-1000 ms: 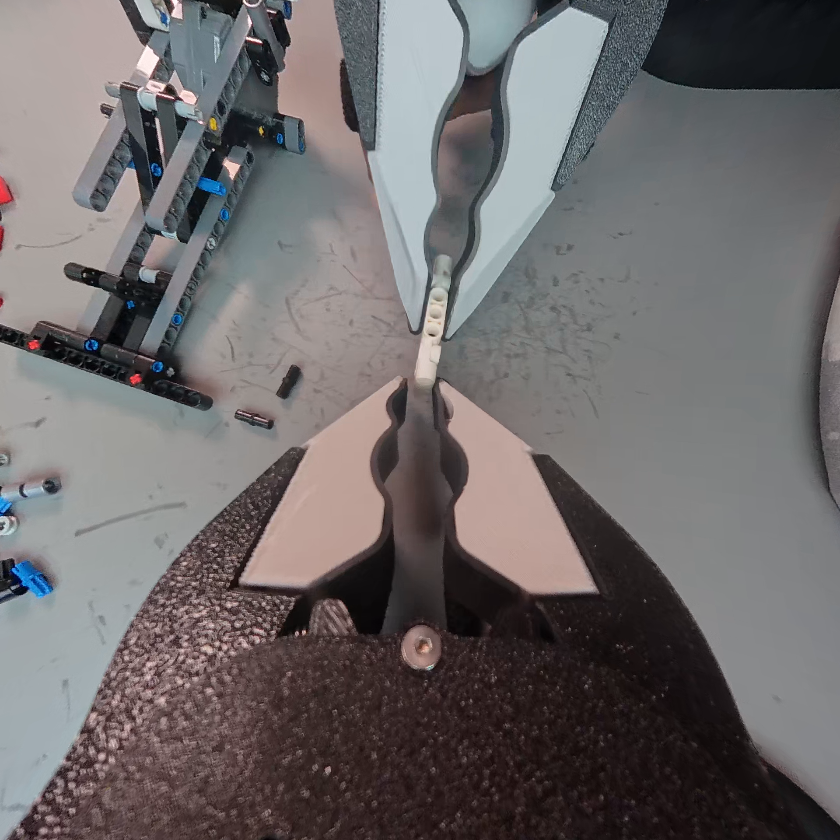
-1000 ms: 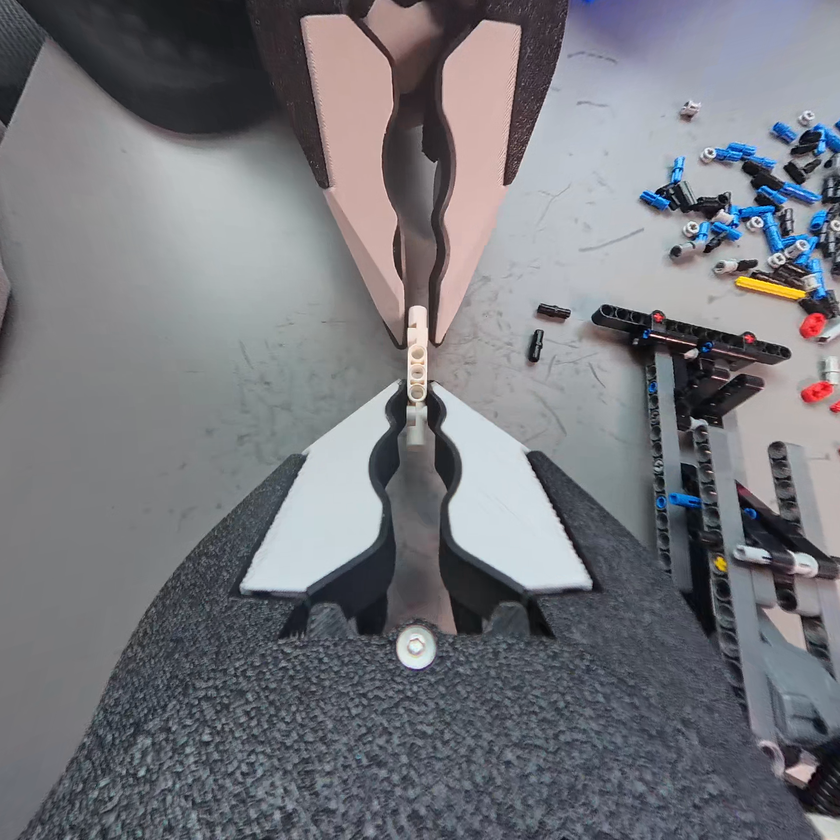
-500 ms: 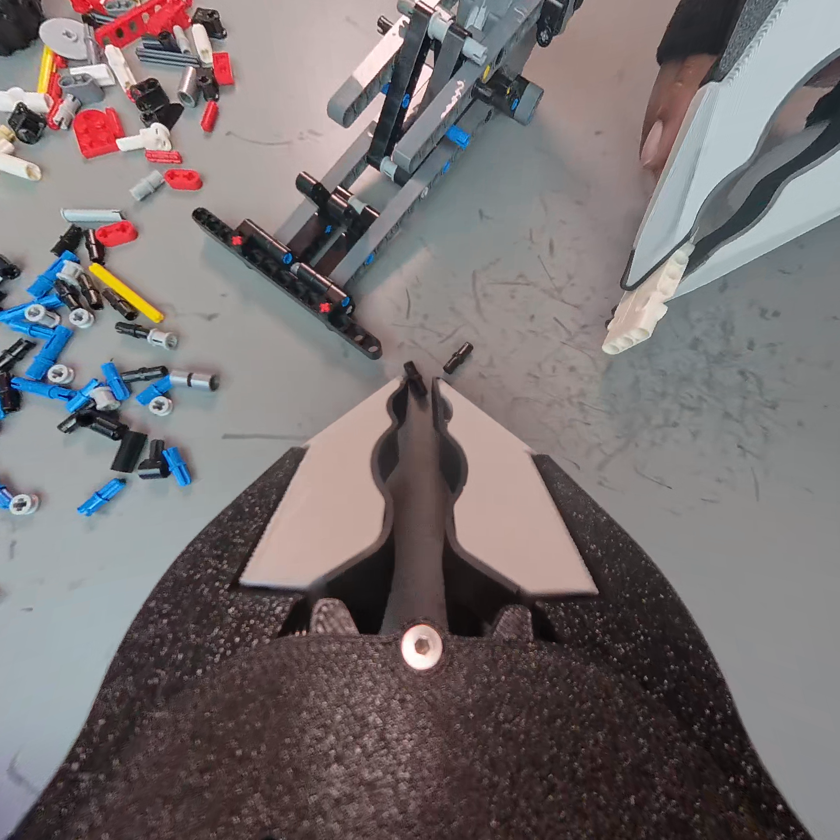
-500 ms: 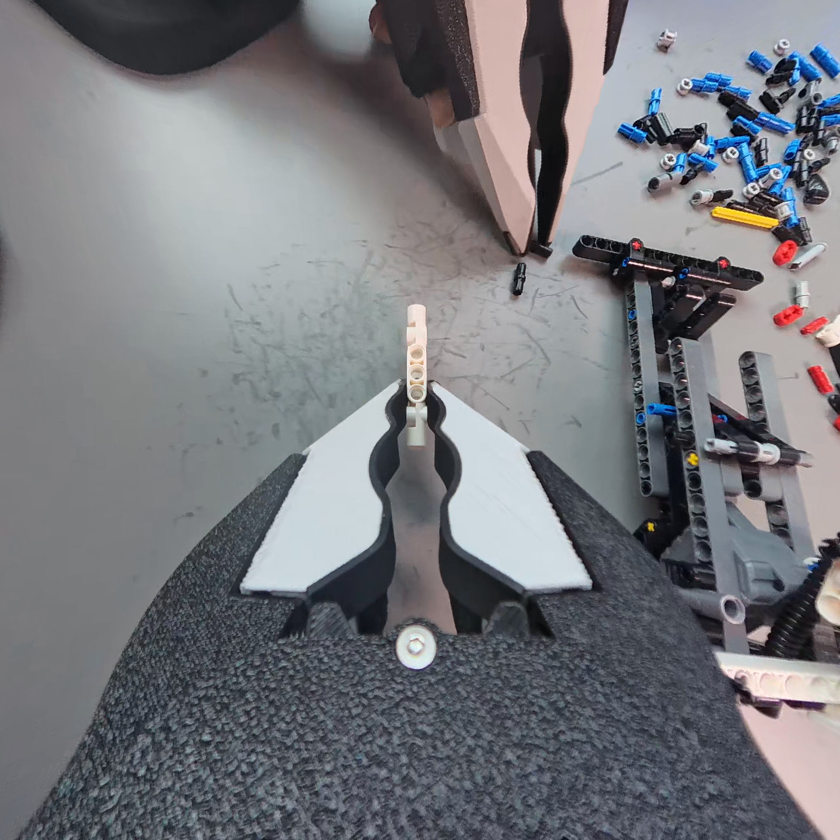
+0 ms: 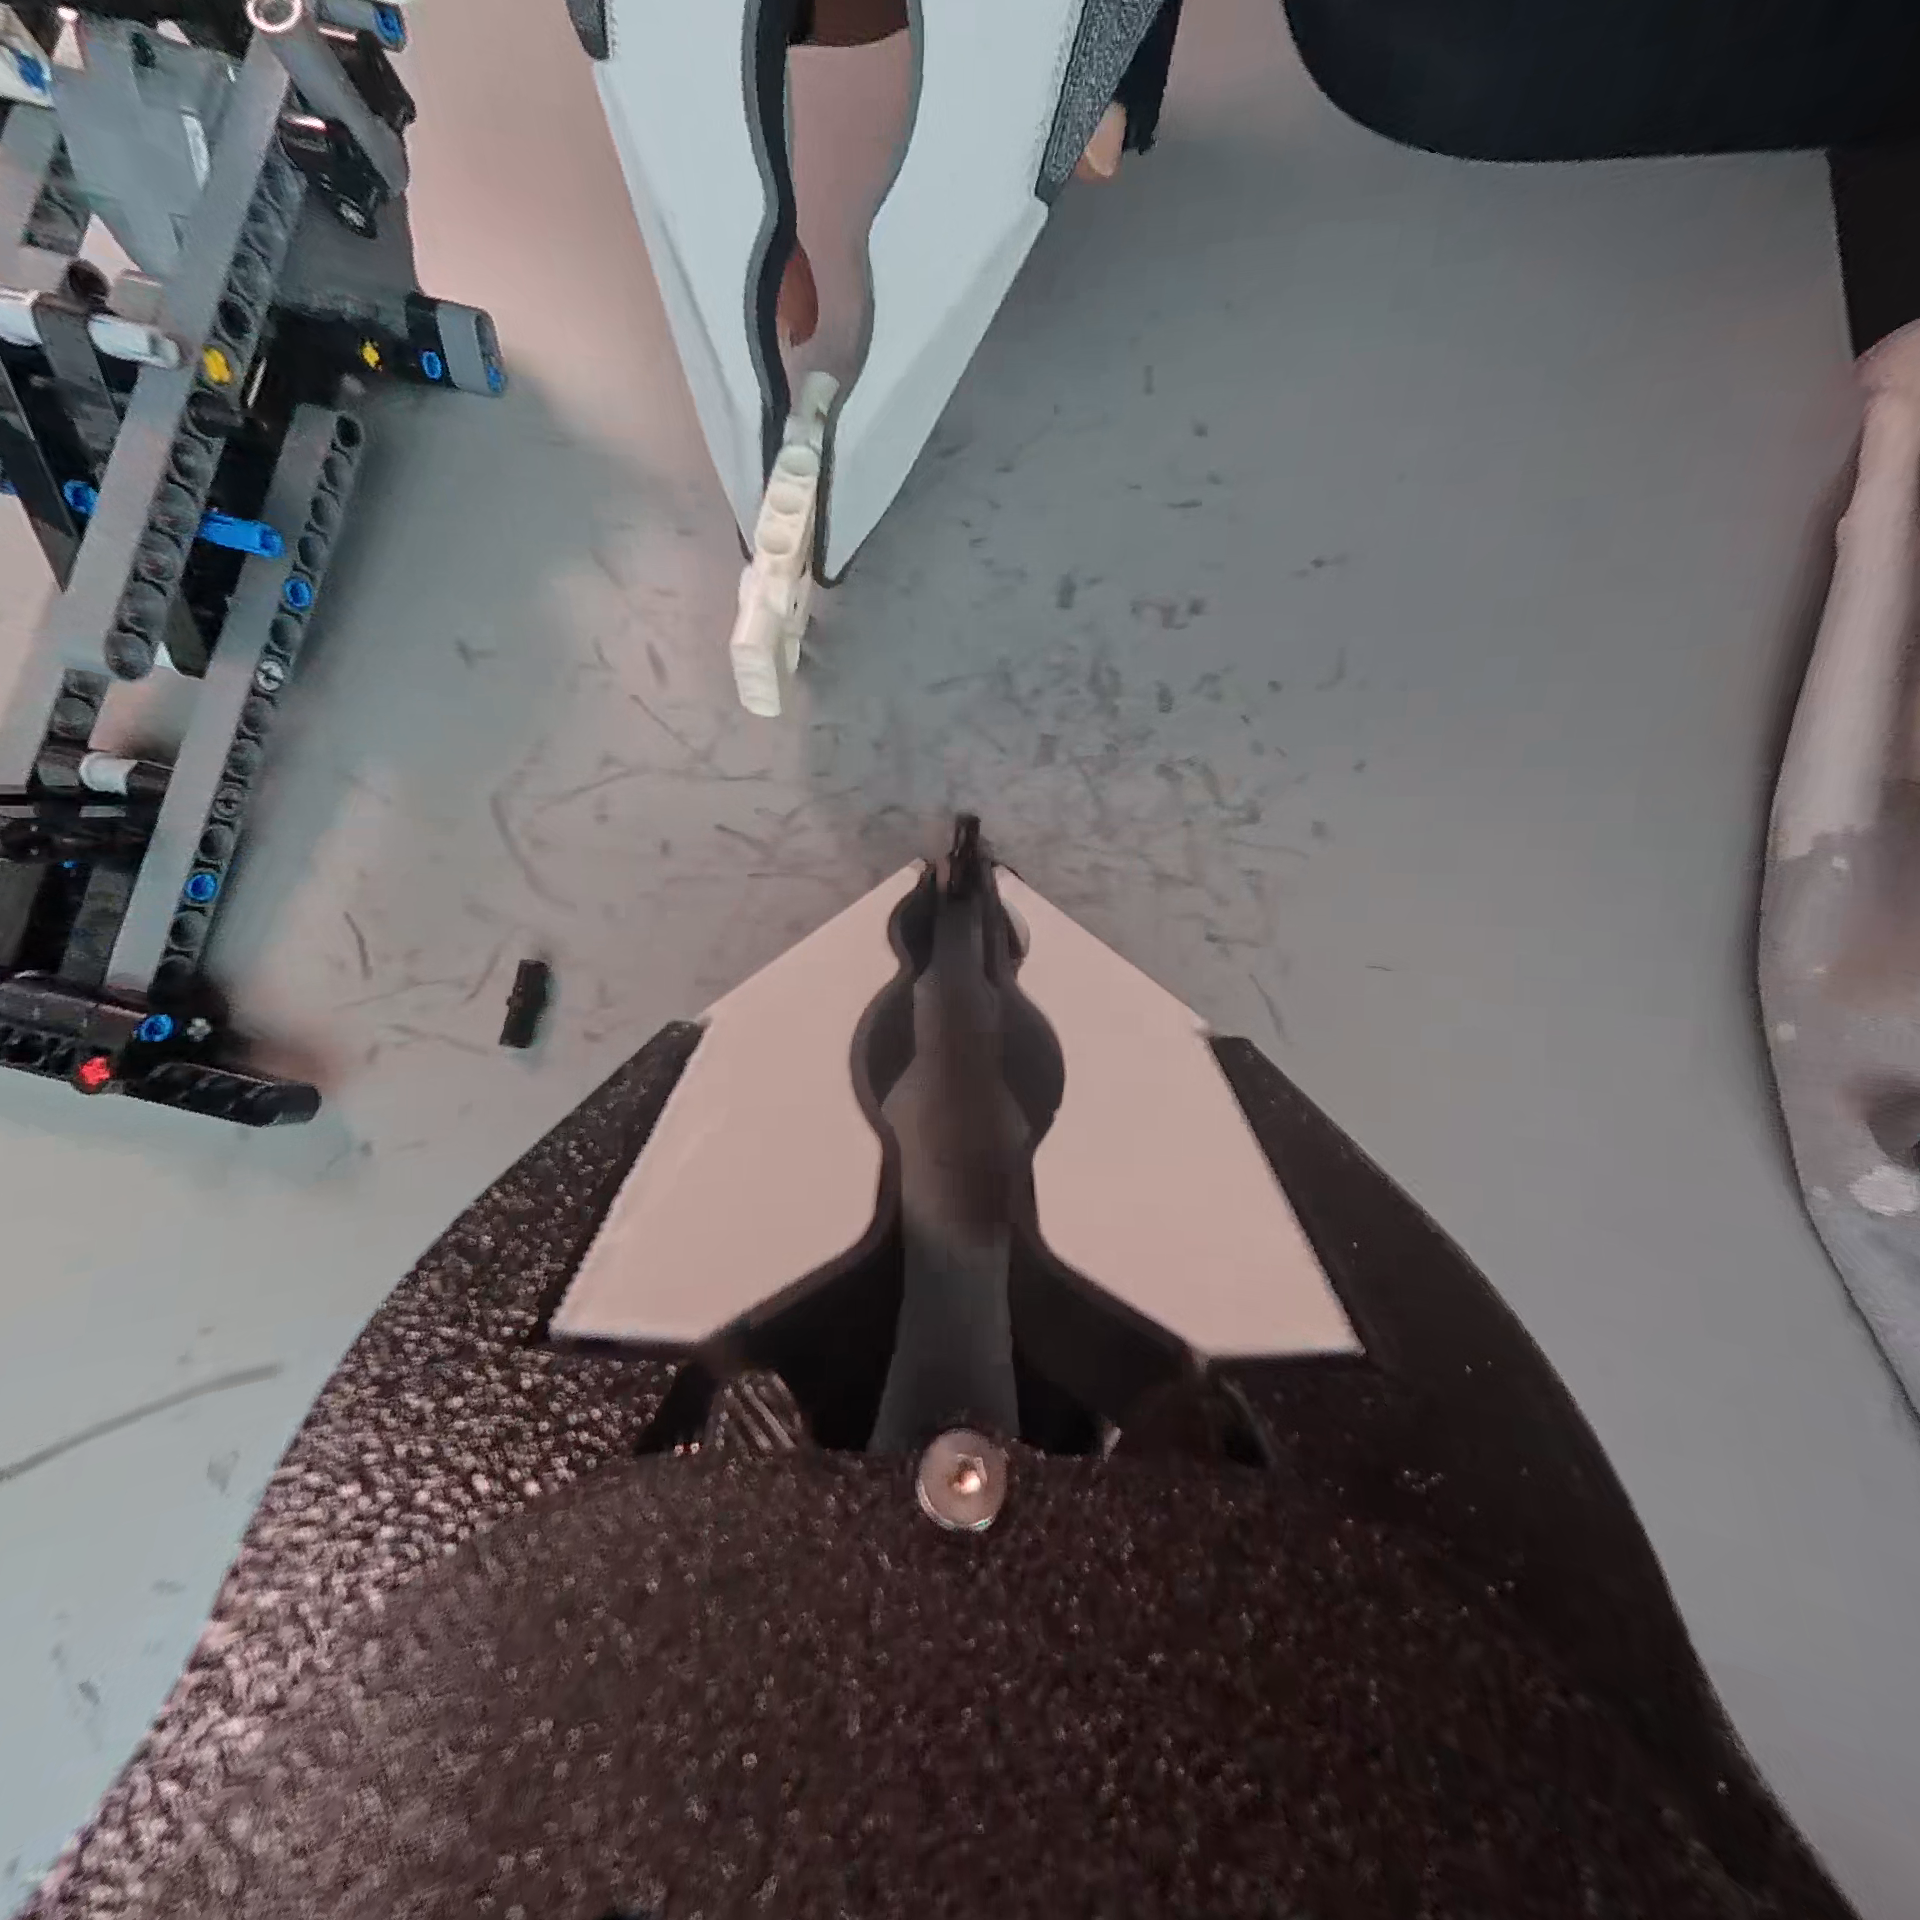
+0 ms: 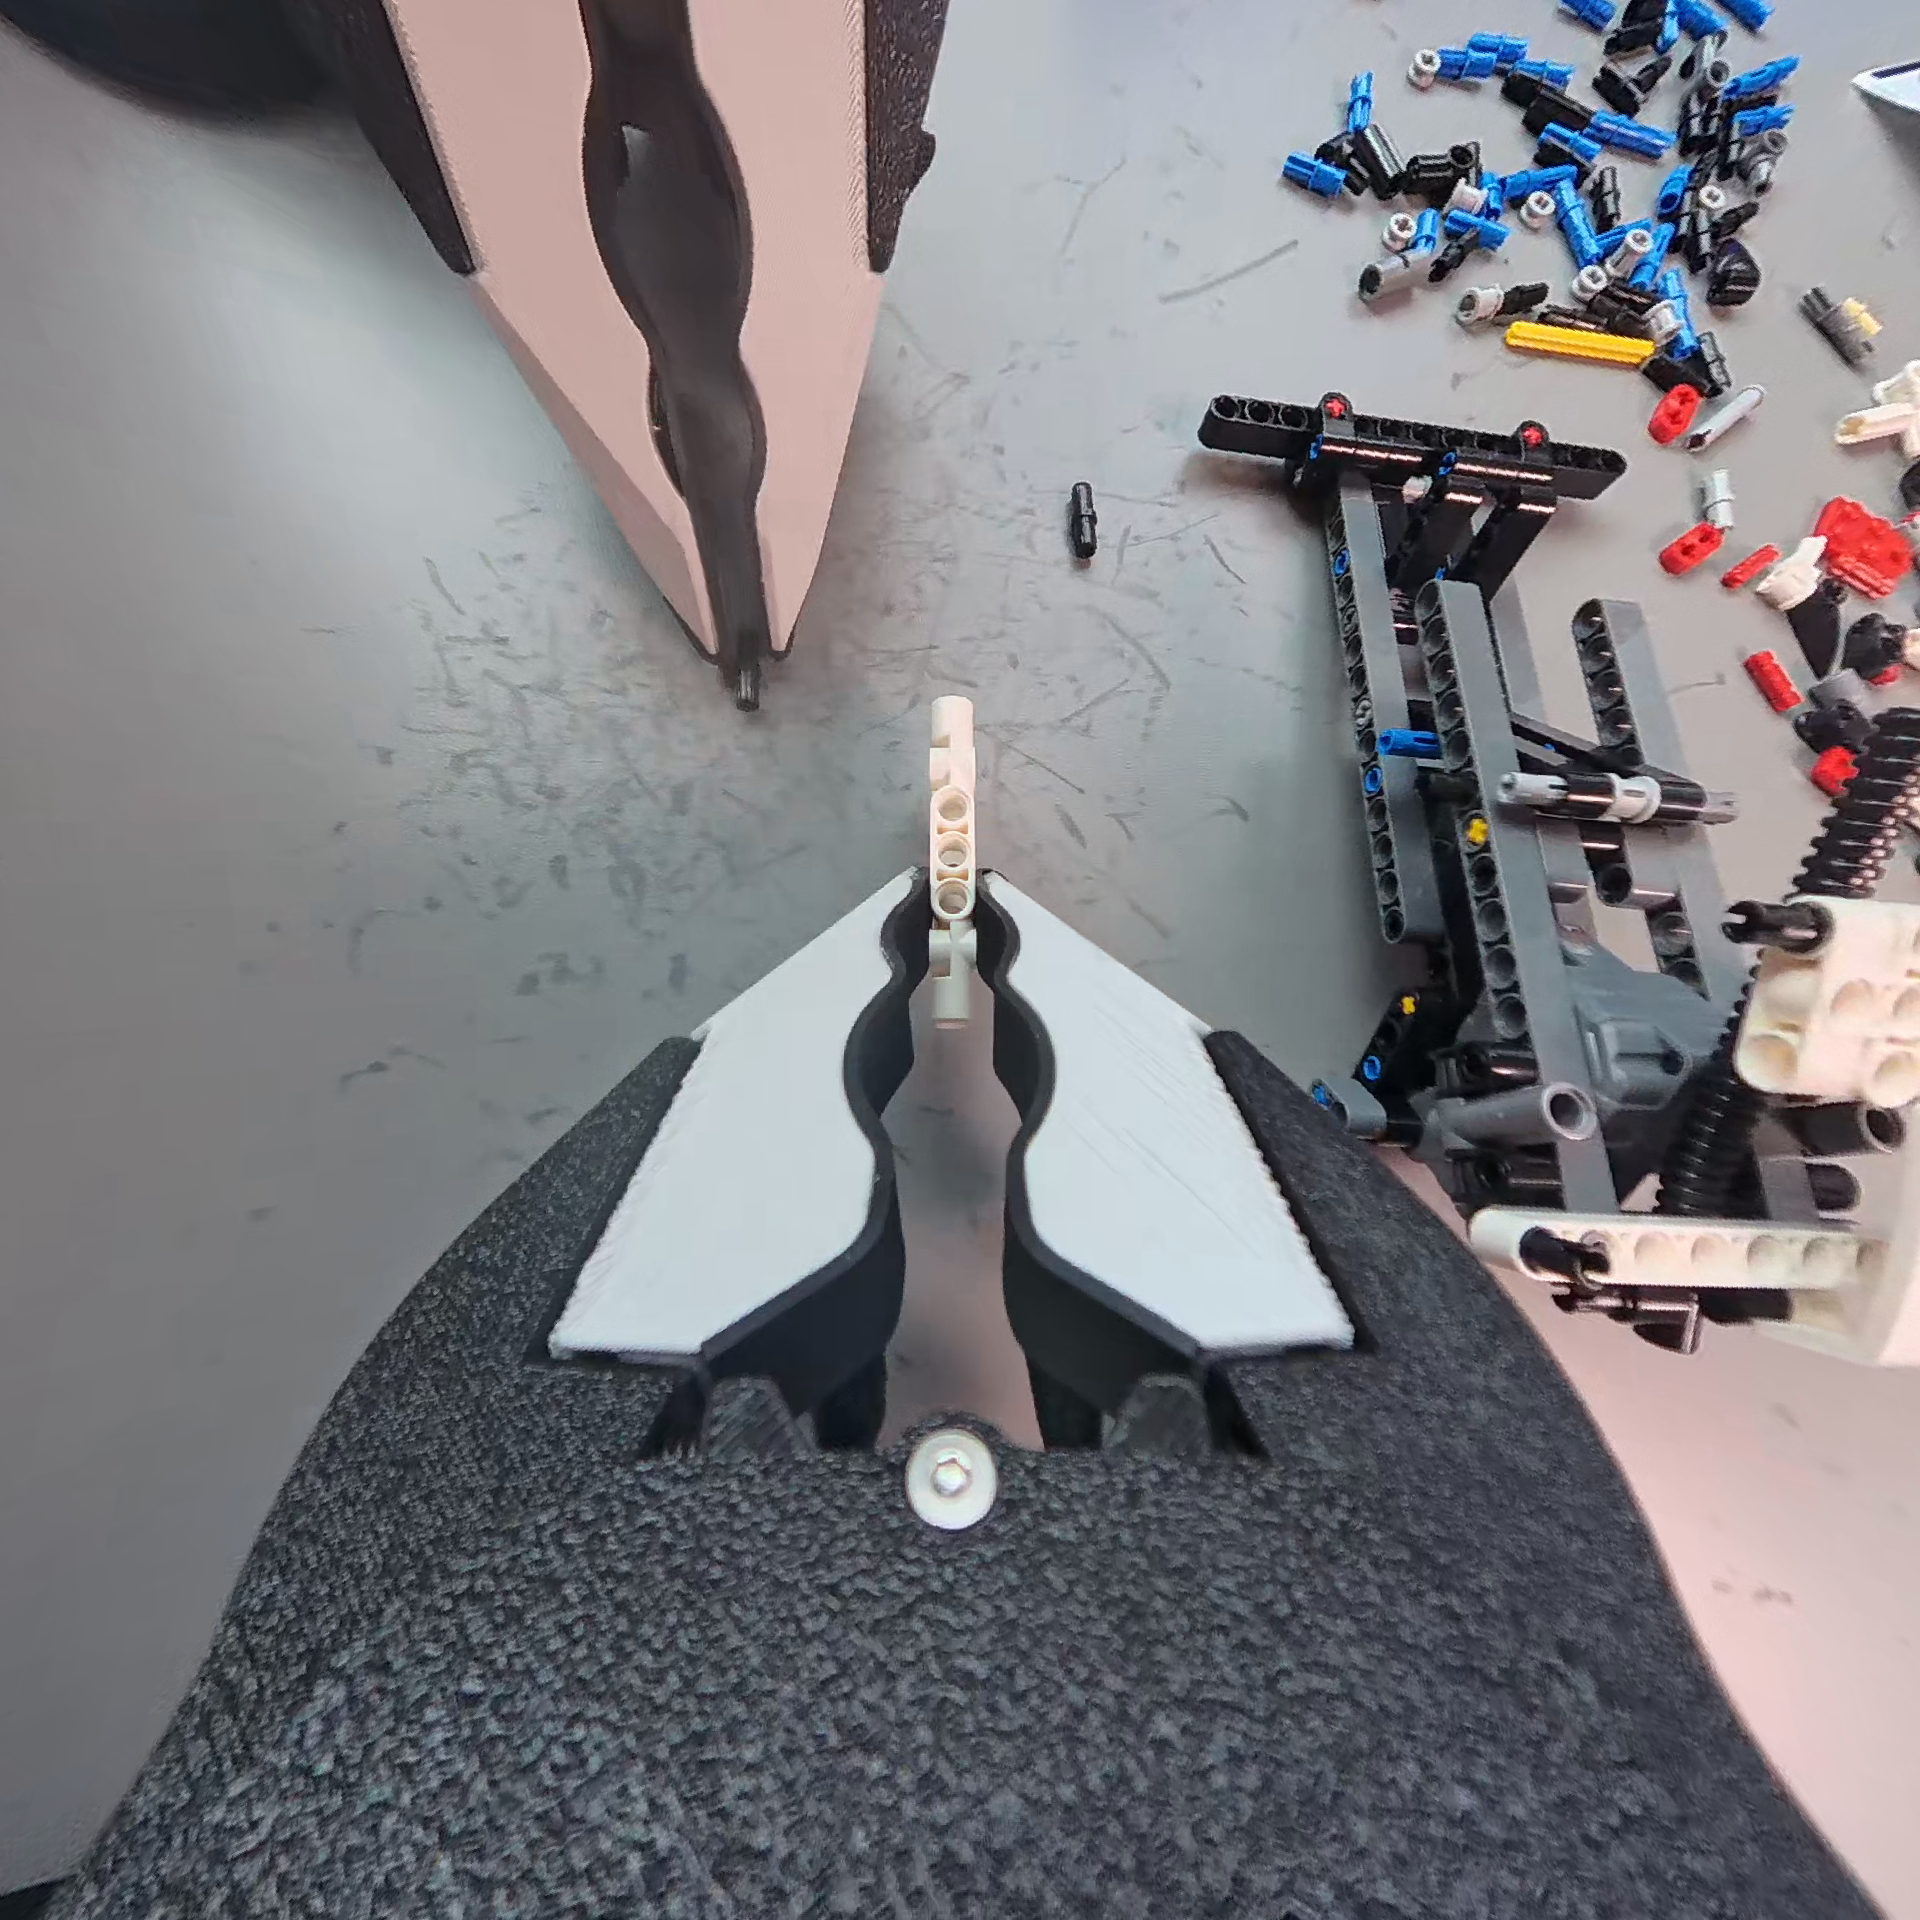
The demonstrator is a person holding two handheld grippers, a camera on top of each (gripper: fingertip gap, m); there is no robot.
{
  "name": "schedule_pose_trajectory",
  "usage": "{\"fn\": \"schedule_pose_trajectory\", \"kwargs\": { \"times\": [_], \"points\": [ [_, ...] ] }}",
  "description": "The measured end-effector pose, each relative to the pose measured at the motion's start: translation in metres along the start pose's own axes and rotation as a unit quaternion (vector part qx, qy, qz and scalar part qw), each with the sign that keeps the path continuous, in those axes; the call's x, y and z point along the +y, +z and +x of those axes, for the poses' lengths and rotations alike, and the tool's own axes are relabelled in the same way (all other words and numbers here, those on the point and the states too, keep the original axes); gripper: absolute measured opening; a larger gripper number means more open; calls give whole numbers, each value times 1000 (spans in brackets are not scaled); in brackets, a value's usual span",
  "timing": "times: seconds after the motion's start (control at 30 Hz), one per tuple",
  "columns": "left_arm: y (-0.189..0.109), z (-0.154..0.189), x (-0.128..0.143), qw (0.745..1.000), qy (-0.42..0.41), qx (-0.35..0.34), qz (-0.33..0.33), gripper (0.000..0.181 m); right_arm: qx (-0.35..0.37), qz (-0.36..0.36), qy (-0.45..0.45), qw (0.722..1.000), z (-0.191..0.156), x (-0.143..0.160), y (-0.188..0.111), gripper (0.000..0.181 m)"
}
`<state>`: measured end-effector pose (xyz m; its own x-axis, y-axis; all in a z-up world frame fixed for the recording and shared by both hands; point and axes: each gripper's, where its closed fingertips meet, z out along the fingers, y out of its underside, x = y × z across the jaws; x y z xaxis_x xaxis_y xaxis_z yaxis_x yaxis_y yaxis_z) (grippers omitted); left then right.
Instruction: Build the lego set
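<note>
My left gripper (image 5: 966, 868) is shut on a small black pin (image 5: 966, 844) that sticks out of its tips; it also shows in the right wrist view (image 6: 746, 665), with the pin (image 6: 747, 686) at its tips. My right gripper (image 6: 954, 883) is shut on a white beam piece (image 6: 952, 821) that points forward; in the left wrist view this gripper (image 5: 795, 540) and the white piece (image 5: 774, 613) hang above the table. The two grippers face each other, a short gap apart. The grey and black lego frame (image 6: 1475, 790) lies to the right in the right wrist view, and at the left of the left wrist view (image 5: 177, 582).
A second black pin (image 6: 1082, 513) lies loose on the grey table (image 6: 312, 831), also seen in the left wrist view (image 5: 523, 1002). A pile of blue, black, red and yellow loose parts (image 6: 1600, 197) lies beyond the frame. A white block with holes (image 6: 1839, 1008) sits at the frame's near end. Spacing between my two grippers at the tips: around 7 centimetres.
My left gripper let go of the white piece, swung to the loose pins, took one black pin and came back to face the right gripper. The right gripper kept the white piece.
</note>
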<state>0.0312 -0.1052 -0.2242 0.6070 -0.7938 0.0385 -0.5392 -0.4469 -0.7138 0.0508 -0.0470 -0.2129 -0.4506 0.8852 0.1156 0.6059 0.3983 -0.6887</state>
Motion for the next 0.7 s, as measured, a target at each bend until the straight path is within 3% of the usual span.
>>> {"fn": "schedule_pose_trajectory", "kwargs": {
  "times": [0.13,0.27,0.33,0.37,0.47,0.6,0.7],
  "points": [
    [-18,-27,-9,997,-60,-22,50,16,1,-2,0,1000,1,1,-1,7],
    [-26,-75,13,990,-90,-107,16,20,-2,0,1,1000,1,1,-1,7],
    [-20,-79,19,990,-89,-111,0,19,-3,1,1,1000,0,1,-1,7],
    [-20,-79,17,990,-88,-111,6,4,-3,1,0,1000,0,1,-1,7],
    [-18,-63,7,995,-57,-85,16,4,-2,1,-1,1000,0,1,-1,7],
    [-10,-7,-30,998,-13,-4,63,3,1,-1,0,1000,1,2,-2,7],
    [11,8,-25,999,30,-12,18,4,-2,4,2,1000,0,0,0,7]
  ]
}}
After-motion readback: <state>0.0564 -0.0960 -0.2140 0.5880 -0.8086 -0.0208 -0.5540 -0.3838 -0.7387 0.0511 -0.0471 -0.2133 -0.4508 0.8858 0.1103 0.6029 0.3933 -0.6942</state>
